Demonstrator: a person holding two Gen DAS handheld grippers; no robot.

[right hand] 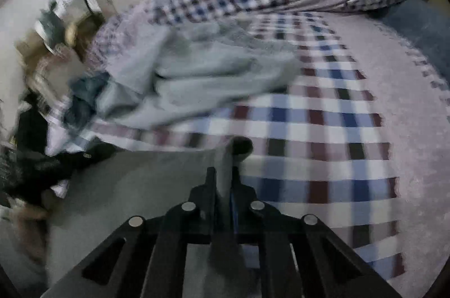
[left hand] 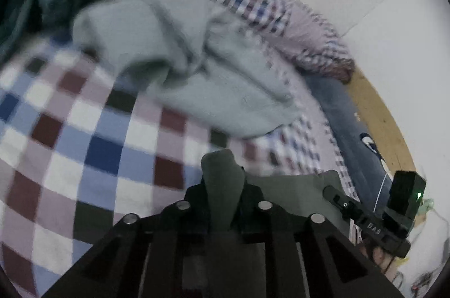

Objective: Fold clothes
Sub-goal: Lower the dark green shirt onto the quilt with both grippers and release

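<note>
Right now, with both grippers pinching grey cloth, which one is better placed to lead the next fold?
Probably right: the right gripper faces bare checked bedspread; ahead of the left gripper lies the pale heap.

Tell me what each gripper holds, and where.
Both are shut on the grey-green garment: left gripper and right gripper each pinch a bunched fold of its edge.

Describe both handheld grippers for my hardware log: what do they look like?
The left gripper and right gripper match: matte black angular frames with four round silver bolt heads each. In the left view, the other unit carries a black box with a green light and white lettering.
</note>
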